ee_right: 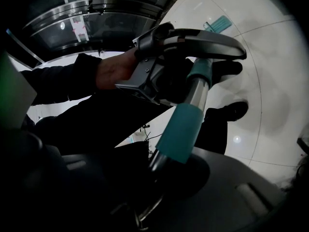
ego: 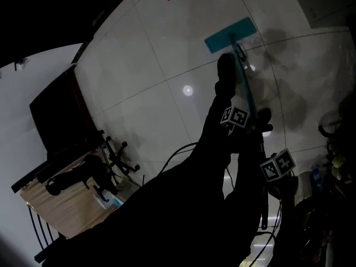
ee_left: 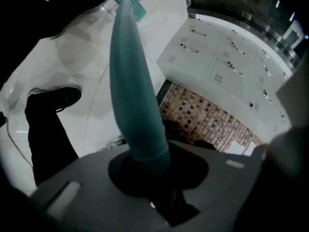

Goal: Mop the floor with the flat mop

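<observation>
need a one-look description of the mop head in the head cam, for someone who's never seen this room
Start from the white tiled floor that fills the upper part of the head view. Near its top right, at the far end of the mop handle, lies the mop head, just left of a dark wet-looking patch. It is the only flat teal rectangle on the tiles.

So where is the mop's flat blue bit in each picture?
Head view: mop head near the top, right of centre, on the floor.
Left gripper view: mop head at the top edge, left of centre, partly behind the handle.
Right gripper view: mop head small, upper right.
Shared landmark: the handle, which points toward it in every view.
</observation>
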